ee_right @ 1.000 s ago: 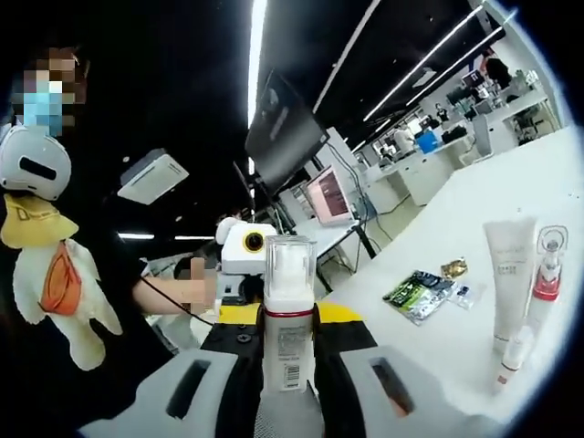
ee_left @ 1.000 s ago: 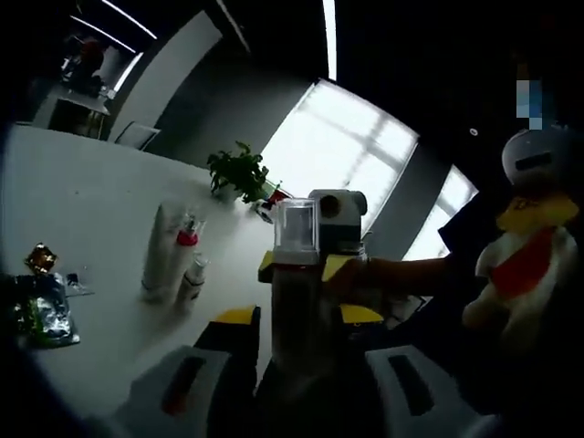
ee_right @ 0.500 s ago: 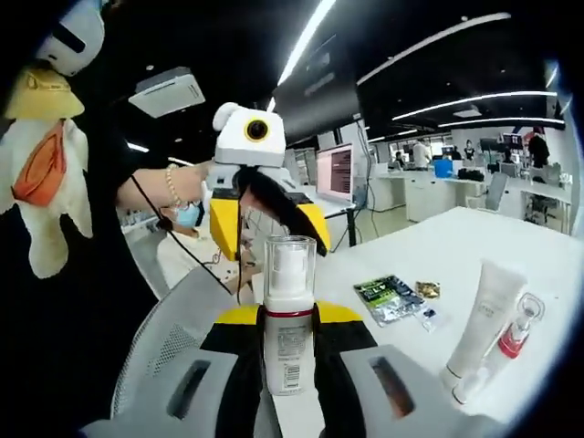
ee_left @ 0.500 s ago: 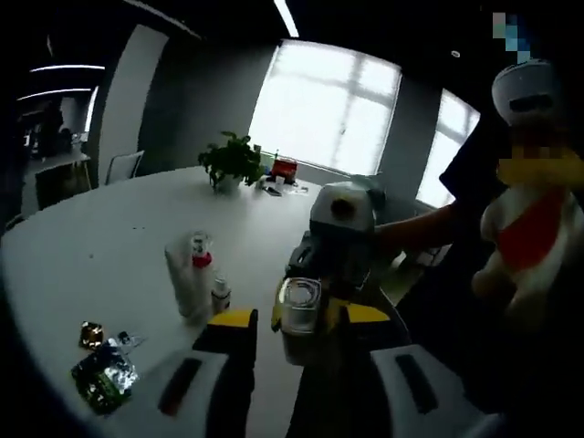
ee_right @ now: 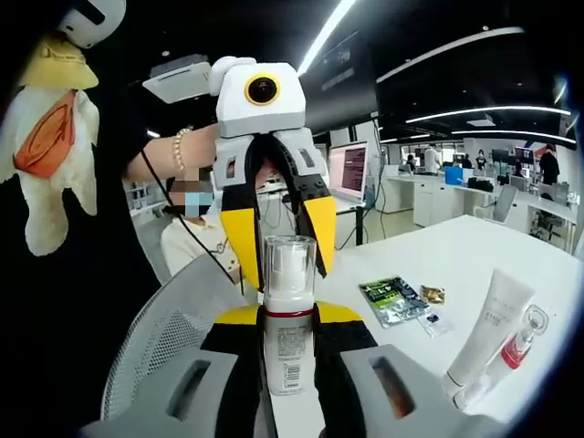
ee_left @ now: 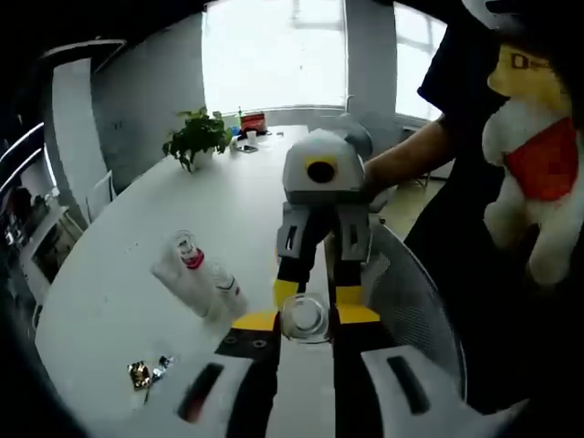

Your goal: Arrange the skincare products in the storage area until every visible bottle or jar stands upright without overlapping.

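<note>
A rigid, clear-capped pump bottle (ee_right: pixel 288 315), likely light and slick, stands clamped at its body in the right gripper (ee_right: pixel 288 351) above the tabletop (ee_right: pixel 456 265), while the left gripper (ee_right: pixel 271 239) hangs spread over its cap.

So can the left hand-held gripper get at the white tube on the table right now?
Probably yes. The left hand-held gripper hangs open and empty above the pump bottle, and the white tube stands off to the side on the table.
</note>
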A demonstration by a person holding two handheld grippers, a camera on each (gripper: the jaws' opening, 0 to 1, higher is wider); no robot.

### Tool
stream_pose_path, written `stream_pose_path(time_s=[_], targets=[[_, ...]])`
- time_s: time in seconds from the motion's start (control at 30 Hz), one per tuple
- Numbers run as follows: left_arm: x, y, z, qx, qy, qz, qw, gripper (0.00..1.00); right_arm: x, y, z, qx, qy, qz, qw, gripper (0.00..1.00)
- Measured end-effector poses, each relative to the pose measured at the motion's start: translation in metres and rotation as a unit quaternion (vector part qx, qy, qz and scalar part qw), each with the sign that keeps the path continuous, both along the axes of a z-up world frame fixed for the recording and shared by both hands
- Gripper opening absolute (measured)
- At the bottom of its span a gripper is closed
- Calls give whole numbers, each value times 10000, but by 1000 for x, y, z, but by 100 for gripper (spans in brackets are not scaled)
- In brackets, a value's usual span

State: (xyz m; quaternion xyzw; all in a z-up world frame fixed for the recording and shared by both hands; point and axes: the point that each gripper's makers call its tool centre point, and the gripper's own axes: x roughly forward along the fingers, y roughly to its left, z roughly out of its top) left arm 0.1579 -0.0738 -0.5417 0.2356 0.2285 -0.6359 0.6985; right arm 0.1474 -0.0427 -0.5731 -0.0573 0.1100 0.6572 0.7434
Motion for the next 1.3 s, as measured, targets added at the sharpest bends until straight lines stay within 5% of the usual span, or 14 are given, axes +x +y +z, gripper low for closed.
stream_pose_path(time_s=[0.27, 0.63, 1.3], targets=[[1, -6, -3, 202, -14, 88, 9998, 24, 6, -4, -6, -11, -105, -105, 9999, 20], [6, -12, -23, 873, -494, -262, 9946, 23, 14, -7, -21, -278, -345, -254, 9987, 20], [28, -24, -91, 1119, -216, -219, 9932, 22, 37, -22, -94, -872, 48, -493, 9950, 20]])
